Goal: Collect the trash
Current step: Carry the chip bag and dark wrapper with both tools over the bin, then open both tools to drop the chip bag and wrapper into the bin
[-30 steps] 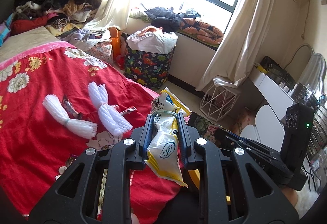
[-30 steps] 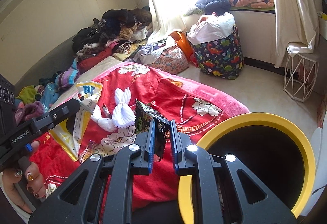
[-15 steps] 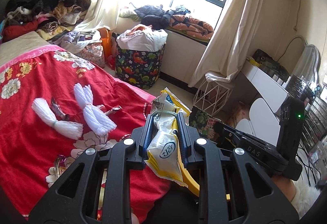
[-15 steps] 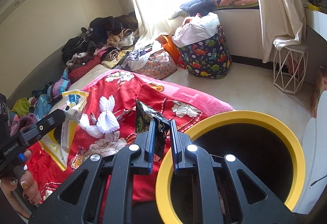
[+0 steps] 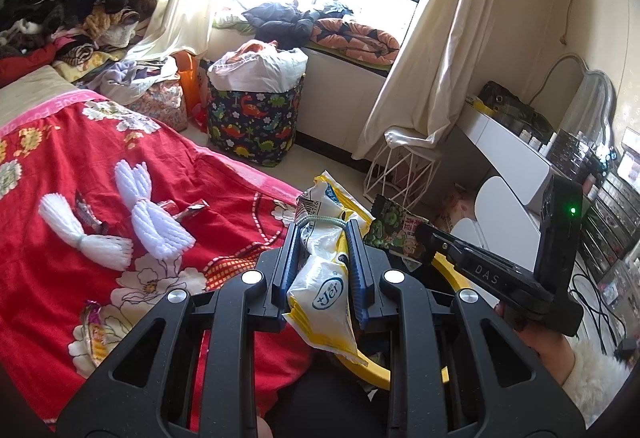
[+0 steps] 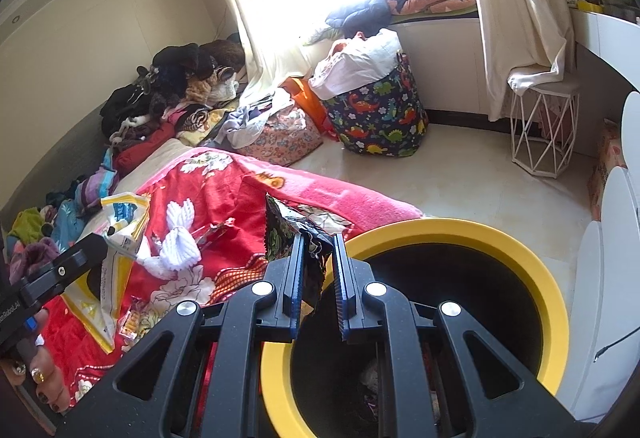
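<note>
We've got the right claw (image 6: 318,270) clamped on the dark wrapper (image 6: 298,234), just at the bin (image 6: 420,230) rim; left claw (image 5: 322,258) grips the yellow bag (image 5: 324,278) beside the bin. Let's centre each over the bin's mouth before letting go.

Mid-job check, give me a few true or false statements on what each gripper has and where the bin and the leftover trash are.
1. The left gripper is shut on a white and yellow snack bag. True.
2. The right gripper is open with nothing in it. False: it is shut on a dark snack wrapper.
3. The yellow-rimmed trash bin stands beside the bed, right below the right gripper. True.
4. The bed's red floral blanket has been cleared of everything. False: two white foam fruit nets and small candy wrappers lie on it.
5. The dinosaur-print basket is empty. False: white cloth fills its top.
</note>
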Demonstrator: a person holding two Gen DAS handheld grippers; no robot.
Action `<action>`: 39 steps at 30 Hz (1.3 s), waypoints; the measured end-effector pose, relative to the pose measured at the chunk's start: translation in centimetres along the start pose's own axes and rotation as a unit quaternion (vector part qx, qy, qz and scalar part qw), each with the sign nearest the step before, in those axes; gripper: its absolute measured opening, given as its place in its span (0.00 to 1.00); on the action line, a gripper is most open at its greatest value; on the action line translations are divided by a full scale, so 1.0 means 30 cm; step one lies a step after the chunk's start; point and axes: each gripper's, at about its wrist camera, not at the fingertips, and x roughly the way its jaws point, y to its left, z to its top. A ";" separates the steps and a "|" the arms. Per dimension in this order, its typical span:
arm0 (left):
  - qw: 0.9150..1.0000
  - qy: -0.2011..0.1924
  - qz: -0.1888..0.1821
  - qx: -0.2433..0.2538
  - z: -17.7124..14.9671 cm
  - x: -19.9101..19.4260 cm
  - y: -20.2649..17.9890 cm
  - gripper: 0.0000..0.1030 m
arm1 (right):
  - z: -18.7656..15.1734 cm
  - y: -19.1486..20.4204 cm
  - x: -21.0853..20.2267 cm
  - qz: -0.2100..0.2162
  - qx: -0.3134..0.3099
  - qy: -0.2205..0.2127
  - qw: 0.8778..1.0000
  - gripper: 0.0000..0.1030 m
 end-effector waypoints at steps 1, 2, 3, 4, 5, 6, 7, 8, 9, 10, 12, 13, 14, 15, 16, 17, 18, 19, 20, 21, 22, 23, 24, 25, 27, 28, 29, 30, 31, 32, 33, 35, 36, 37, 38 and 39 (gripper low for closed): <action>1.000 0.002 -0.003 0.002 -0.001 0.004 -0.006 0.17 | 0.001 -0.007 -0.002 -0.002 0.002 -0.001 1.000 0.13; 1.000 0.003 -0.005 0.004 -0.002 0.008 -0.011 0.17 | 0.001 -0.018 -0.005 -0.005 0.005 -0.001 1.000 0.13; 1.000 0.005 -0.007 0.006 -0.003 0.012 -0.017 0.17 | 0.002 -0.026 -0.007 -0.008 0.007 -0.001 1.000 0.13; 1.000 0.006 -0.009 0.008 -0.004 0.017 -0.024 0.17 | 0.002 -0.034 -0.008 -0.011 0.009 -0.002 1.000 0.13; 1.000 0.008 -0.011 0.010 -0.005 0.021 -0.031 0.17 | 0.002 -0.044 -0.009 -0.014 0.011 -0.002 1.000 0.13; 1.000 0.009 -0.012 0.012 -0.006 0.026 -0.039 0.17 | 0.002 -0.053 -0.011 -0.017 0.013 -0.003 1.000 0.13; 1.000 0.011 -0.014 0.013 -0.008 0.031 -0.045 0.17 | 0.001 -0.059 -0.012 -0.019 0.014 -0.003 1.000 0.13; 1.000 0.013 -0.015 0.015 -0.010 0.036 -0.052 0.17 | 0.000 -0.068 -0.014 -0.022 0.016 -0.003 1.000 0.13; 1.000 0.015 -0.017 0.015 -0.012 0.041 -0.056 0.17 | -0.001 -0.074 -0.015 -0.025 0.016 -0.003 1.000 0.13; 1.000 0.018 -0.018 0.016 -0.014 0.048 -0.063 0.17 | -0.001 -0.081 -0.016 -0.028 0.017 -0.003 0.999 0.13; 0.999 0.022 -0.021 0.018 -0.020 0.059 -0.073 0.17 | -0.001 -0.093 -0.016 -0.033 0.020 -0.002 0.999 0.13; 0.999 0.025 -0.023 0.020 -0.023 0.064 -0.079 0.17 | -0.001 -0.100 -0.016 -0.035 0.021 -0.002 0.999 0.13; 0.999 0.027 -0.024 0.021 -0.026 0.068 -0.083 0.17 | -0.002 -0.107 -0.015 -0.038 0.021 -0.002 0.999 0.13; 0.999 0.029 -0.026 0.023 -0.030 0.074 -0.089 0.17 | -0.003 -0.115 -0.013 -0.041 0.021 -0.001 0.999 0.13; 0.999 0.031 -0.028 0.024 -0.032 0.078 -0.093 0.17 | -0.004 -0.121 -0.011 -0.043 0.023 0.000 0.999 0.13; 0.999 0.033 -0.030 0.025 -0.034 0.083 -0.097 0.17 | -0.006 -0.128 -0.010 -0.044 0.026 0.002 0.999 0.13; 0.999 0.034 -0.031 0.027 -0.036 0.085 -0.103 0.17 | -0.009 -0.135 -0.008 -0.047 0.028 0.003 0.998 0.13; 0.998 0.036 -0.033 0.028 -0.038 0.090 -0.108 0.17 | -0.011 -0.144 -0.004 -0.049 0.031 0.005 0.998 0.13; 0.998 0.038 -0.035 0.029 -0.040 0.096 -0.110 0.17 | -0.012 -0.152 -0.003 -0.051 0.034 0.006 0.998 0.13; 0.998 0.040 -0.036 0.030 -0.044 0.102 -0.115 0.17 | -0.013 -0.160 -0.001 -0.052 0.037 0.007 0.998 0.13; 0.998 0.043 -0.038 0.031 -0.050 0.110 -0.119 0.17 | -0.014 -0.166 0.001 -0.054 0.040 0.009 0.998 0.13; 0.998 0.046 -0.040 0.031 -0.055 0.118 -0.123 0.17 | -0.015 -0.173 0.003 -0.056 0.043 0.011 0.997 0.13; 0.997 0.050 -0.041 0.032 -0.062 0.126 -0.127 0.17 | -0.017 -0.181 0.003 -0.057 0.047 0.012 0.997 0.13; 0.997 0.053 -0.043 0.033 -0.069 0.134 -0.133 0.17 | -0.020 -0.188 0.003 -0.058 0.048 0.013 0.997 0.13; 0.996 0.060 -0.046 0.037 -0.083 0.150 -0.146 0.17 | -0.024 -0.202 0.007 -0.060 0.050 0.015 0.997 0.13; 0.996 0.064 -0.047 0.040 -0.089 0.157 -0.152 0.17 | -0.026 -0.208 0.008 -0.061 0.052 0.017 0.997 0.13; 0.996 0.068 -0.049 0.041 -0.096 0.165 -0.158 0.17 | -0.029 -0.211 0.012 -0.062 0.053 0.020 0.996 0.13; 0.995 0.071 -0.051 0.043 -0.102 0.173 -0.164 0.17 | -0.033 -0.217 0.016 -0.062 0.055 0.023 0.996 0.13; 0.995 0.074 -0.051 0.047 -0.110 0.181 -0.170 0.17 | -0.034 -0.222 0.022 -0.062 0.056 0.028 0.996 0.13; 0.994 0.077 -0.052 0.049 -0.117 0.188 -0.174 0.17 | -0.039 -0.228 0.029 -0.064 0.057 0.034 0.996 0.13; 0.994 0.081 -0.053 0.049 -0.122 0.194 -0.175 0.17 | -0.038 -0.235 0.033 -0.064 0.058 0.037 0.996 0.13; 0.994 0.086 -0.051 0.053 -0.134 0.206 -0.179 0.17 | -0.047 -0.249 0.037 -0.066 0.061 0.043 0.995 0.13; 0.993 0.091 -0.051 0.054 -0.141 0.211 -0.181 0.17 | -0.050 -0.257 0.040 -0.068 0.064 0.046 0.995 0.13; 0.993 0.094 -0.051 0.053 -0.147 0.218 -0.182 0.17 | -0.053 -0.266 0.042 -0.069 0.068 0.047 0.994 0.13; 0.992 0.097 -0.051 0.054 -0.152 0.223 -0.182 0.17 | -0.055 -0.273 0.042 -0.069 0.071 0.047 0.994 0.13; 0.992 0.101 -0.050 0.056 -0.158 0.228 -0.185 0.17 | -0.058 -0.281 0.043 -0.070 0.073 0.048 0.994 0.13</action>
